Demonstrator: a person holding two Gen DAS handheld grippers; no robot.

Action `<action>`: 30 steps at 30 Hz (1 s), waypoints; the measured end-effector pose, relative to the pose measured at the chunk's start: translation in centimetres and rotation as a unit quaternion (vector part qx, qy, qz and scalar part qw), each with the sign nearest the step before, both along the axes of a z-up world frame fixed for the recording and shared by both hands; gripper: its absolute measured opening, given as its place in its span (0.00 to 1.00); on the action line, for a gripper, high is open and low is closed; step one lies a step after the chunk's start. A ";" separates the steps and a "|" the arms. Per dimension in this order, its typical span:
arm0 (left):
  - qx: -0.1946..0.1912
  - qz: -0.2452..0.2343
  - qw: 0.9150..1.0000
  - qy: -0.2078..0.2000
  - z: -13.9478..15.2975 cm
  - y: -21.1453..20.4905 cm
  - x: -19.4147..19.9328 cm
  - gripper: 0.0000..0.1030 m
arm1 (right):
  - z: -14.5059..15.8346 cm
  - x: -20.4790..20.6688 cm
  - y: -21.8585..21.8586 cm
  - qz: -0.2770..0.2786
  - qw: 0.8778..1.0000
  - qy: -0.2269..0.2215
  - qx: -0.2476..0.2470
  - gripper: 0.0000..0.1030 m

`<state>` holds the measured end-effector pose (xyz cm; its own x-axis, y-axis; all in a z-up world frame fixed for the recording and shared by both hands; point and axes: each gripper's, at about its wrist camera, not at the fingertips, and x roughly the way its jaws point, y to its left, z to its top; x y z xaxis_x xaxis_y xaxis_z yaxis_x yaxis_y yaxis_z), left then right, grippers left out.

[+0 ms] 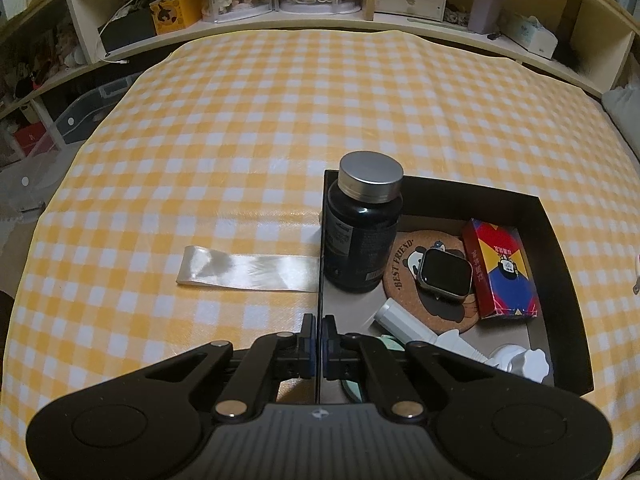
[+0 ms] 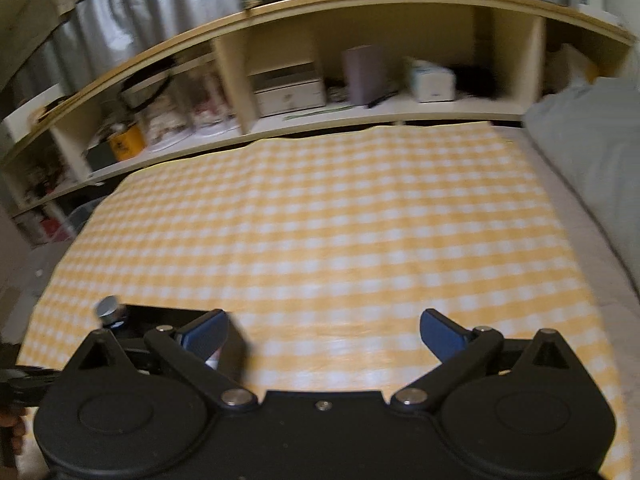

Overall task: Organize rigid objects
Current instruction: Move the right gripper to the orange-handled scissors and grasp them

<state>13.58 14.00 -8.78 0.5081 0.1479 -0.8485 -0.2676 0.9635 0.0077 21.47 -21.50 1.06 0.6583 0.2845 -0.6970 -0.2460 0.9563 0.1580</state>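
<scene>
The yellow checked cloth [image 1: 240,128] covers the surface and fills most of both views. On it, in the lower right of the left view, sits the black box [image 1: 560,248]. The left gripper [image 1: 319,332], at the bottom middle, has its fingers pressed together on the thin left wall of the box, so it seems to be holding the box steady. Inside the box, the dark bottle [image 1: 362,232] with a silver cap stands upright in the upper left corner. To its right a red card pack [image 1: 500,268] lies flat. Between them a round cork mat [image 1: 404,276] lies on the floor of the box, and a watch [image 1: 444,274] rests on top of the mat. Near the bottom of the box are a white tube [image 1: 404,322] and a small white knob [image 1: 528,362]. A shiny ribbon [image 1: 248,272] lies on the cloth just left of the box. In the right view the right gripper [image 2: 324,334] hangs over bare cloth with its fingers wide apart and nothing between them. The box and bottle peek in at the lower left. I think the packing is almost done, and no more hard things show on the cloth. Next, the right gripper may need to look for anything left, or help close up the box.
</scene>
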 end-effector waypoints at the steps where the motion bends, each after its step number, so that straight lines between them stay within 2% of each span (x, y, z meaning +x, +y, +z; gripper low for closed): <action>1: 0.001 -0.001 1.000 0.000 0.0 0.0 0.0 0.02 | -0.3 0.3 -0.8 -0.008 1.000 -0.001 -0.001 1.00; 10: 0.006 -0.003 1.000 0.002 -0.2 0.0 0.1 0.02 | -4.6 3.0 -7.6 -0.093 0.995 0.036 0.003 1.00; 13: 0.005 -0.003 1.000 0.002 -0.2 0.0 0.1 0.03 | -5.7 4.1 -9.4 -0.131 0.990 0.049 -0.008 1.00; 17: 0.005 -0.003 1.000 0.002 -0.2 0.0 0.1 0.03 | -7.1 4.8 -12.0 -0.174 0.981 0.088 0.006 0.99; 22: 0.005 -0.003 1.000 0.002 -0.2 0.0 0.1 0.03 | -8.4 5.3 -13.8 -0.196 0.974 0.115 0.022 0.76; 24: 0.005 -0.003 1.000 0.002 -0.2 -0.1 0.1 0.03 | -8.9 5.7 -14.2 -0.198 0.971 0.129 0.038 0.60; 27: 0.005 -0.003 1.000 0.002 -0.2 0.0 0.1 0.03 | -10.0 6.5 -14.7 -0.205 0.962 0.158 0.084 0.53; 30: 0.006 -0.003 1.000 0.002 -0.2 0.0 0.1 0.03 | -11.2 7.1 -14.5 -0.211 0.957 0.177 0.095 0.48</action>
<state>13.70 13.97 -8.96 0.5057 0.1540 -0.8489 -0.2613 0.9651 0.0194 28.54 -35.99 -10.11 0.4737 0.1894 -0.8601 0.2560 0.9049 0.3402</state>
